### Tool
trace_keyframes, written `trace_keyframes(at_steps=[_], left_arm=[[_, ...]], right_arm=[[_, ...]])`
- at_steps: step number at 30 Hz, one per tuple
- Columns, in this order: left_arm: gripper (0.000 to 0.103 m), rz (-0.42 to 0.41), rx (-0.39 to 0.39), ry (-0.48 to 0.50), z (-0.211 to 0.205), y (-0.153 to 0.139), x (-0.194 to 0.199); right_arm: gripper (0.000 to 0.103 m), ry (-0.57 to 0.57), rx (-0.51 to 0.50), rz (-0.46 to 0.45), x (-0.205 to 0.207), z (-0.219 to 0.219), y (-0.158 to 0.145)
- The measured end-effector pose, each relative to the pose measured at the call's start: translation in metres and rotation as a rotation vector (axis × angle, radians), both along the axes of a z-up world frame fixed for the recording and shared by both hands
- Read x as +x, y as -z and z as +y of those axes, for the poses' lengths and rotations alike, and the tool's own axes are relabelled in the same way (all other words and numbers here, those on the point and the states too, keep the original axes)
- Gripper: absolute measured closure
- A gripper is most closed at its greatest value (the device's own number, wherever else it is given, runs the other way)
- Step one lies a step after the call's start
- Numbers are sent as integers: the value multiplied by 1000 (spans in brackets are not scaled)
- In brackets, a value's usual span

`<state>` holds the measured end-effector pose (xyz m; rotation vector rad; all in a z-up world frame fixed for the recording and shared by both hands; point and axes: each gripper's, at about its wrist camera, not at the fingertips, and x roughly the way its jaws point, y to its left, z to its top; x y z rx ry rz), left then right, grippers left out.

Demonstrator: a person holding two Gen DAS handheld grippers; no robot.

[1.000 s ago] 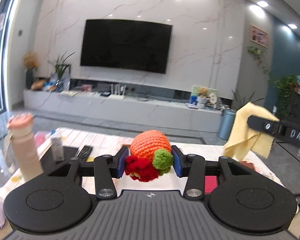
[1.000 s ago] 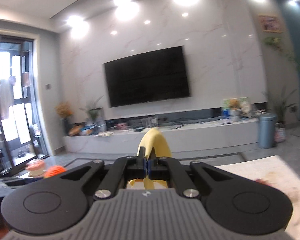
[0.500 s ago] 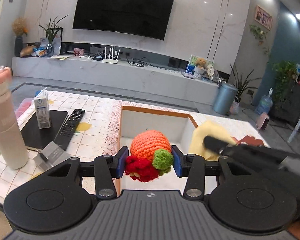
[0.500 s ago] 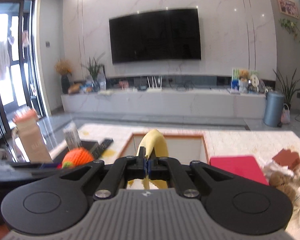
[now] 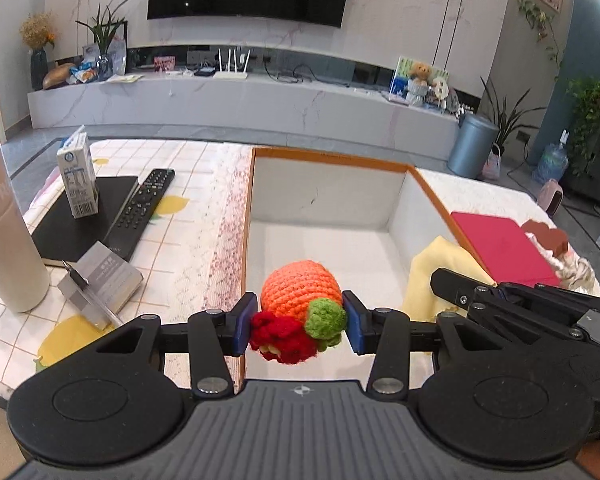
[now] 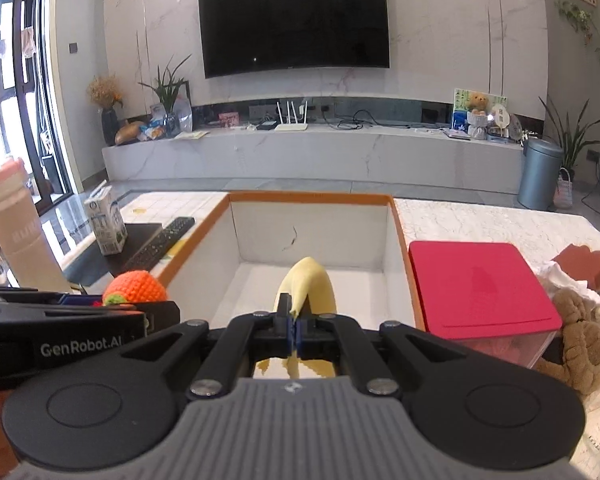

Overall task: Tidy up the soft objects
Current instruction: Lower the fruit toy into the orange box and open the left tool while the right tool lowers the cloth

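The left claw (image 5: 298,322) pinches a crocheted toy (image 5: 298,306), orange with red and green tufts, between its blue pads, just above the near rim of an open box (image 5: 328,166) with white walls and an orange edge. The right claw (image 6: 296,330) is pressed together on a yellow cloth (image 6: 310,284), which hangs over the inside of the same box. In the left wrist view that claw comes in from the right, the cloth draped at the box's right wall.

Left of the left claw, on a checked tablecloth (image 5: 188,240) with yellow spots, lie a black remote (image 5: 142,206), a small milk carton (image 5: 78,176) standing on a black pad, a grey booklet (image 5: 100,282) and a tall beige bottle (image 5: 4,224). Right of the right claw sits a container with a red lid (image 6: 478,288), and beyond it a brown plush toy (image 6: 580,340) among other soft things.

Ahead of both claws, past the table, a long marble cabinet (image 6: 312,152) carries a router, plants and a small bear, under a wall-mounted television (image 6: 294,20). A grey bin (image 6: 538,174) stands on the floor at the right.
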<state>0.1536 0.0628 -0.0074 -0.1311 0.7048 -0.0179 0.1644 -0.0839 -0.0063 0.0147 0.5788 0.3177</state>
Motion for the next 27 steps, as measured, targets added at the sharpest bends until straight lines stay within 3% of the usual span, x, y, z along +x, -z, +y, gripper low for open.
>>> trace_keyframes(at_steps=[10,13,27], left_arm=[[48,47,37,-6,-9,14,5],[42,42,1,-26,-6,13,4],[34,81,-91,-10,4,2,-10]], right_arm=[[103,-16,-10,47,12,3,17],[103,-1,-9,53,14,4,22],[103,28,-66,70,23,5,30]])
